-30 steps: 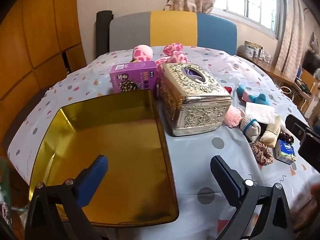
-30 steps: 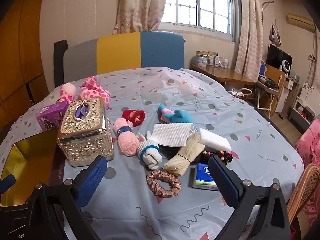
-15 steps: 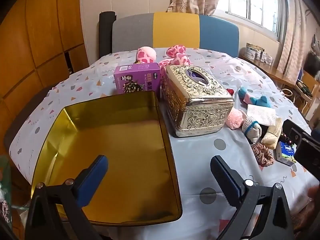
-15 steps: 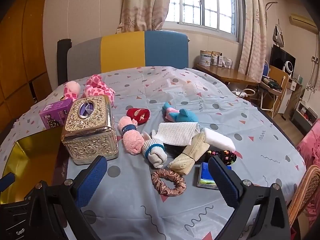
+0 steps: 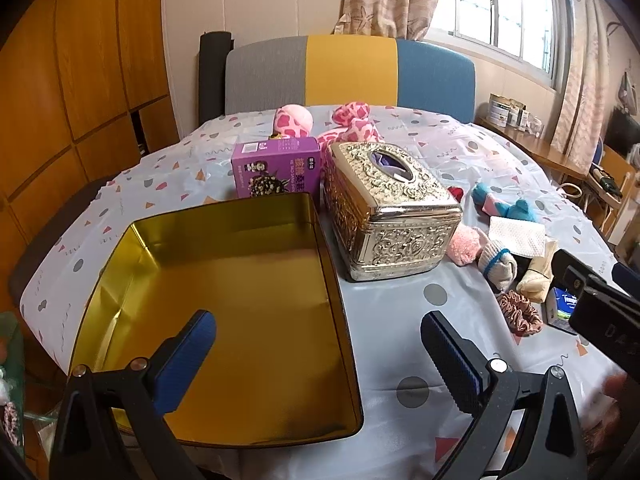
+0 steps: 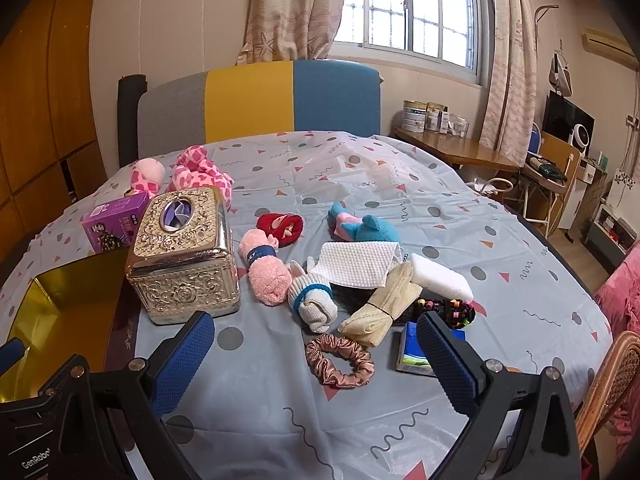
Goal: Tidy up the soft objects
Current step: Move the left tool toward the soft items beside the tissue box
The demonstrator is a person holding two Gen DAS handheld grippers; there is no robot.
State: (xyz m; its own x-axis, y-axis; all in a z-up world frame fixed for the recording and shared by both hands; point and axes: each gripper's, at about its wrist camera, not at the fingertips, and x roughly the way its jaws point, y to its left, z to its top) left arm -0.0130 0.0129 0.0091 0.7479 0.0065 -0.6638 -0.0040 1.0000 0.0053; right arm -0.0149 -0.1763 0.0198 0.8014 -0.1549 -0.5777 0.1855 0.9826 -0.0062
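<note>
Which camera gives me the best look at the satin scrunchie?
The right wrist view: the satin scrunchie lies whole and unobstructed, just ahead of the open right tool. The left wrist view shows it small, at the far right edge.

We have drawn both claws back a little: the gold tray (image 5: 224,300) and tissue box (image 5: 390,216) sit farther ahead of our left gripper (image 5: 320,348), the scrunchie (image 6: 340,360) farther ahead of our right gripper (image 6: 316,356).

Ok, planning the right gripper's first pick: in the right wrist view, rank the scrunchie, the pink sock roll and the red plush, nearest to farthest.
1. Scrunchie, just ahead of the right gripper.
2. Pink sock roll, left of middle.
3. Red plush, behind it.
</note>
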